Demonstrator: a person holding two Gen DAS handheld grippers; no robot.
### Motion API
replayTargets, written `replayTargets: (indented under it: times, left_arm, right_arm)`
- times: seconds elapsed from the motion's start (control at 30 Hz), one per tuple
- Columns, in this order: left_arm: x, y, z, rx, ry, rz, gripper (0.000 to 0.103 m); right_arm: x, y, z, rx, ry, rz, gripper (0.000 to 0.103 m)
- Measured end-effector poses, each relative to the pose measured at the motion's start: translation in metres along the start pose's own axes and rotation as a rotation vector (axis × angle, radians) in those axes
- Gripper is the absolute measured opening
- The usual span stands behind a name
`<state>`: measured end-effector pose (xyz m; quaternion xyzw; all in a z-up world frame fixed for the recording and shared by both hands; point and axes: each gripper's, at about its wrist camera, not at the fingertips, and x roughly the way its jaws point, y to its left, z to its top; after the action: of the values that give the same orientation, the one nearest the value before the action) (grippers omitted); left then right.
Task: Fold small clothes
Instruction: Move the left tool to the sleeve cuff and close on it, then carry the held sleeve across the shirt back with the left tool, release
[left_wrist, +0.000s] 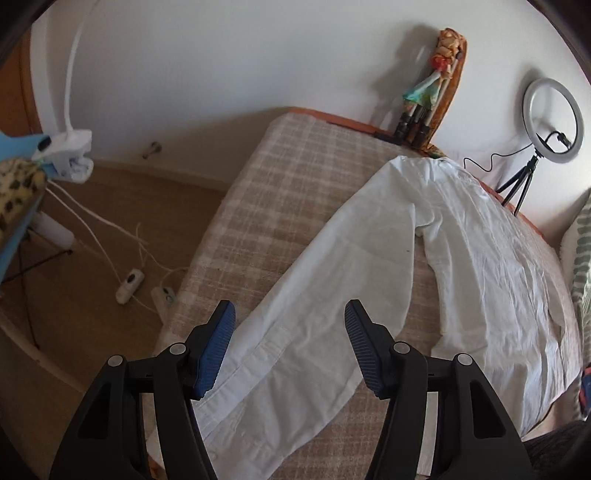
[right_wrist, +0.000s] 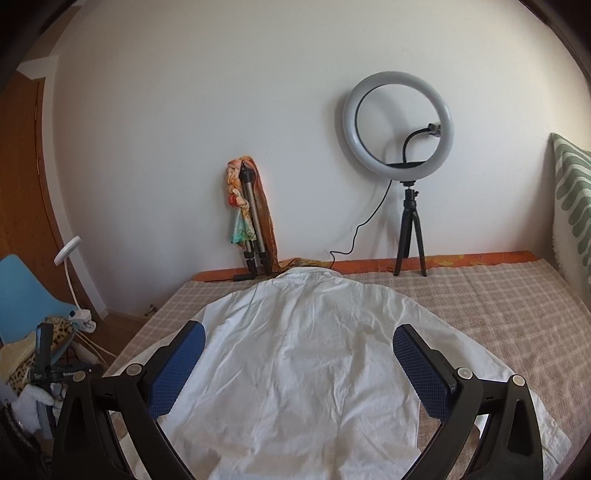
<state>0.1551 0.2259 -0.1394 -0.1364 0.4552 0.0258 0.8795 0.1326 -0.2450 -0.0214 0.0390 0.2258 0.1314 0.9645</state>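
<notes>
- The white shirt (right_wrist: 295, 369) lies back-up on the bed (right_wrist: 498, 306), its collar toward the wall at the top of the right wrist view and its body filling the lower middle of that frame.
- It looks like thin, light woven cotton: soft, creased, and likely to drape and slide over the checked cover rather than hold a shape. I judge it will follow a pinch easily but sag wherever it is unsupported.
- Best holds seem to be the doubled edges, meaning the cuff, the shoulder seam and the hem, where the cloth is thicker and a pinch will not slip off a single layer.
- The left tongs (left_wrist: 290, 314) stand partly spread over the lower end of the sleeve (left_wrist: 332, 266) near its cuff, in the lower middle of the left wrist view. The cloth runs between the pads, which do not press on it.
- The right tongs (right_wrist: 299, 339) are spread wide above the back of the shirt, holding nothing.
- Only the left wrist view shows the sleeve stretched out diagonally from the upper right toward the lower left, and the floor with cables at the left.
- Only the right wrist view shows the shirt's whole back and collar, with the ring light (right_wrist: 399, 122) standing behind it.
</notes>
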Motion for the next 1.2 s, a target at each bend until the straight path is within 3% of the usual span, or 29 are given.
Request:
replayTargets:
  times: [0.13,0.27,0.33,0.43,0.5,0.6,0.8,0.9,1.1,1.2]
  left_arm:
    - [0.021,0.011,0.005,-0.013,0.039,-0.032,0.06]
    - [0.04,0.015,0.005,-0.024,0.093,-0.066,0.046]
    - [0.05,0.013,0.006,-0.007,0.112,-0.054,0.045]
    - [0.058,0.008,0.005,0.025,0.124,-0.028,0.031]
    - [0.059,0.006,0.007,0.044,0.109,-0.015,0.01]
    - [0.061,0.01,0.007,0.022,0.1,-0.05,0.003]
    - [0.052,0.012,0.006,0.009,0.059,-0.09,0.001]
    - [0.036,0.007,0.007,-0.008,0.018,-0.136,0.0]
    - [-0.003,-0.039,0.007,0.061,-0.063,-0.274,0.0]
    - [-0.011,-0.072,0.002,0.099,-0.057,-0.36,0.0]
  right_arm:
    - [0.031,-0.001,-0.004,0.022,0.079,0.076,0.103]
    - [0.047,-0.008,-0.013,0.052,0.133,0.104,0.103]
    - [0.049,-0.011,-0.015,0.059,0.142,0.114,0.103]
    - [0.049,-0.014,-0.014,0.058,0.139,0.111,0.103]
    - [0.049,-0.014,-0.015,0.054,0.139,0.11,0.103]
    - [0.05,-0.015,-0.015,0.05,0.145,0.1,0.103]
    - [0.051,-0.013,-0.017,0.045,0.165,0.092,0.103]
    - [0.053,-0.015,-0.018,0.051,0.187,0.1,0.098]
    - [0.057,-0.019,-0.021,0.081,0.232,0.127,0.084]
    - [0.058,-0.018,-0.022,0.077,0.243,0.131,0.078]
